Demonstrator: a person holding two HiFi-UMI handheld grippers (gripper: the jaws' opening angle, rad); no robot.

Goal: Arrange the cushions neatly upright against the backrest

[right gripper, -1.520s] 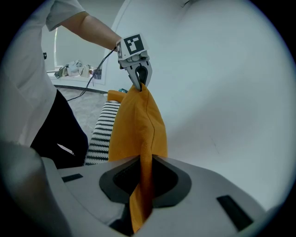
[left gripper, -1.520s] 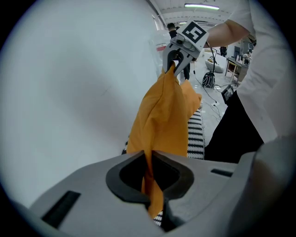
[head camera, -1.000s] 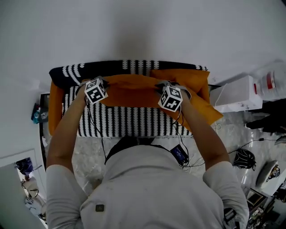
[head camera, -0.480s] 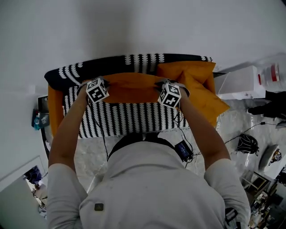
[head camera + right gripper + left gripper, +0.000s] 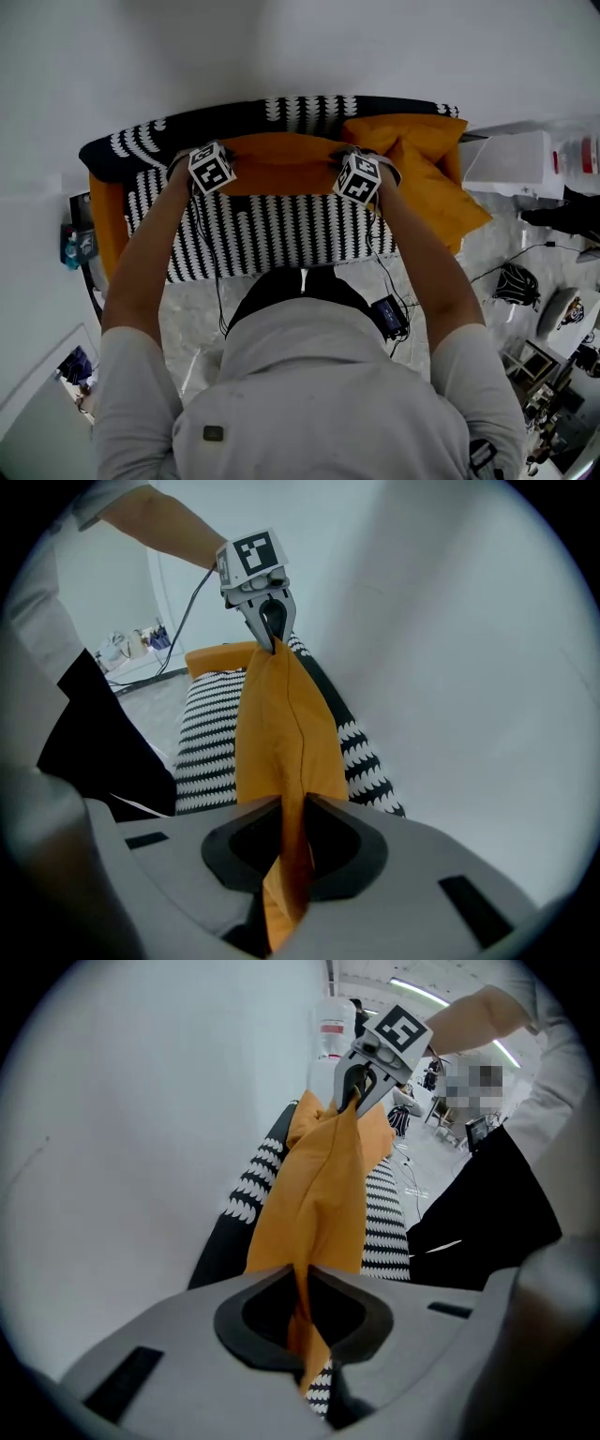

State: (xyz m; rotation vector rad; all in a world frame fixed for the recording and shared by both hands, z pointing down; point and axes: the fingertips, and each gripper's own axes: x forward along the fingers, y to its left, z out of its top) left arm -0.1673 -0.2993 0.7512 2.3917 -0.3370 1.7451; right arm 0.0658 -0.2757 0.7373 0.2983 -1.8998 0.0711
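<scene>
An orange cushion [image 5: 281, 174] hangs by its top edge between both grippers, along the black-and-white backrest [image 5: 281, 114] of a small sofa. My left gripper [image 5: 218, 180] is shut on the cushion's left top corner; its jaws [image 5: 305, 1321] pinch the orange fabric [image 5: 314, 1204]. The right gripper [image 5: 353, 184] is shut on the right top corner, with fabric [image 5: 281, 733] squeezed between its jaws [image 5: 289, 846]. Each gripper view shows the other gripper at the far corner [image 5: 354, 1091] [image 5: 272, 621]. A second orange cushion [image 5: 422, 164] leans at the sofa's right end.
The striped seat [image 5: 272, 239] lies below the held cushion. Orange fabric [image 5: 101, 211] covers the sofa's left end. A white box [image 5: 511, 159] stands right of the sofa, bottles [image 5: 75, 246] left of it. A white wall runs behind. Cables and a dark object [image 5: 516, 281] lie on the floor.
Both grippers have carried the orange cushion down and back towards the backrest. The cushion now hangs closer to the backrest than a second ago. The grip on both corners has held.
</scene>
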